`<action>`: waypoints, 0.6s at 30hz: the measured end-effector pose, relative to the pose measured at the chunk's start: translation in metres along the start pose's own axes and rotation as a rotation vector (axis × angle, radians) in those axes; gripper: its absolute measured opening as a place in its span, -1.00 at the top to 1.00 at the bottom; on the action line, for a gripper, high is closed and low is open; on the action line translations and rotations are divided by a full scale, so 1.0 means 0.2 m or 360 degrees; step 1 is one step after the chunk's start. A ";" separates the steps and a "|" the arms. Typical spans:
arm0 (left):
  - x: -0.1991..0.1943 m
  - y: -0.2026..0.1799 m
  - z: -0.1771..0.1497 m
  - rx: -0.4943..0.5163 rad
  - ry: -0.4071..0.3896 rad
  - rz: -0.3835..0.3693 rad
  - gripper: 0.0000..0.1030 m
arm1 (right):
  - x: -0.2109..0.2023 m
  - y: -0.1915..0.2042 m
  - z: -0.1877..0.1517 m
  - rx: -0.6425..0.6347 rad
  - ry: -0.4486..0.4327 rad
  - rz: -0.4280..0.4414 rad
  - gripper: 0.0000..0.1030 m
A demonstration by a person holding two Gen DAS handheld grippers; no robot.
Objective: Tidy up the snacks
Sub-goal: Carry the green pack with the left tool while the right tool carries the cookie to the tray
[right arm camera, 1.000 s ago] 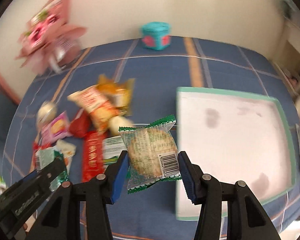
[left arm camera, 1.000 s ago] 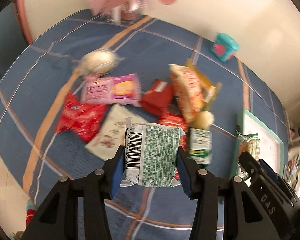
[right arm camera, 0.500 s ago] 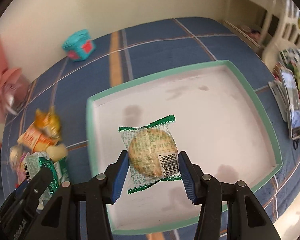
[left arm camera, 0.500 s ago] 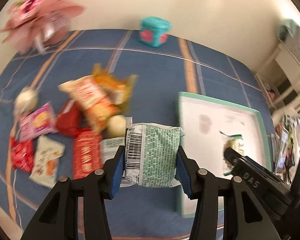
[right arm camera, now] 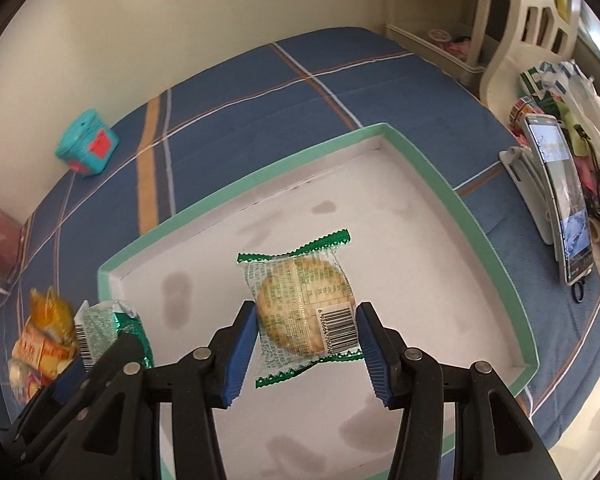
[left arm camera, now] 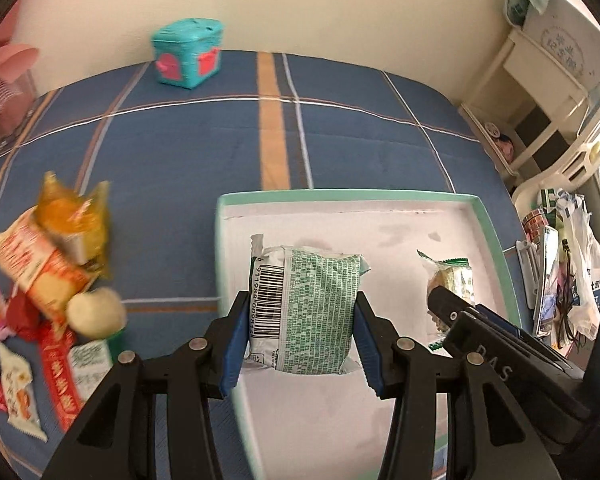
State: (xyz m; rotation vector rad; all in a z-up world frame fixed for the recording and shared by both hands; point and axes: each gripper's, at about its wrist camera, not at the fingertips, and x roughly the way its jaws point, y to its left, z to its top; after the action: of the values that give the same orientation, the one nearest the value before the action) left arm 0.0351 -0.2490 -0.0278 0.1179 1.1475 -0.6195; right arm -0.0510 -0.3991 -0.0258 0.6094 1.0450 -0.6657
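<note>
I held two snacks at that moment, one in each tool. My left gripper point(left arm camera: 300, 334) was closed only part way, its blue pads pressing the two sides of a green and white packet point(left arm camera: 306, 312) with a barcode, and this packet hung above the left part of the white tray point(left arm camera: 486, 216). My right gripper point(right arm camera: 306, 346) was closed the same way on a clear wrapper with a round cracker point(right arm camera: 304, 306) inside, above the middle of the tray. I judged both to be very light. The film looked thin, smooth and a little slippery, with crimped zigzag ends, so I thought the sides were the better place to hold, not the ends. The cracker seemed brittle, so a soft squeeze would be wise; the packet looked puffy and would give under pressure. The tray was flat, stiff-looking card or plastic with a low mint green rim, lying on a soft blue checked cloth point(left arm camera: 180, 152). The other snacks point(left arm camera: 56, 256) lay in a heap at nine o'clock of the tray, with crinkled shiny wrappers.
</note>
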 end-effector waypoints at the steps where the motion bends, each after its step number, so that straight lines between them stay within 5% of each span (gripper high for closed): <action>1: 0.03 -0.02 0.01 0.0016 0.0007 -0.0005 0.02 | 0.01 -0.01 0.01 0.0007 0.0003 -0.0007 -0.03; 18: 0.23 0.08 0.03 -0.0020 0.0088 -0.0006 0.00 | 0.13 0.00 0.03 -0.0004 0.0045 -0.0034 -0.03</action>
State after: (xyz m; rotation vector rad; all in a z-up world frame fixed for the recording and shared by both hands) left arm 0.0605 -0.2560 -0.0686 0.1225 1.2054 -0.6156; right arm -0.0380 -0.4084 -0.0462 0.6076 1.0801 -0.6762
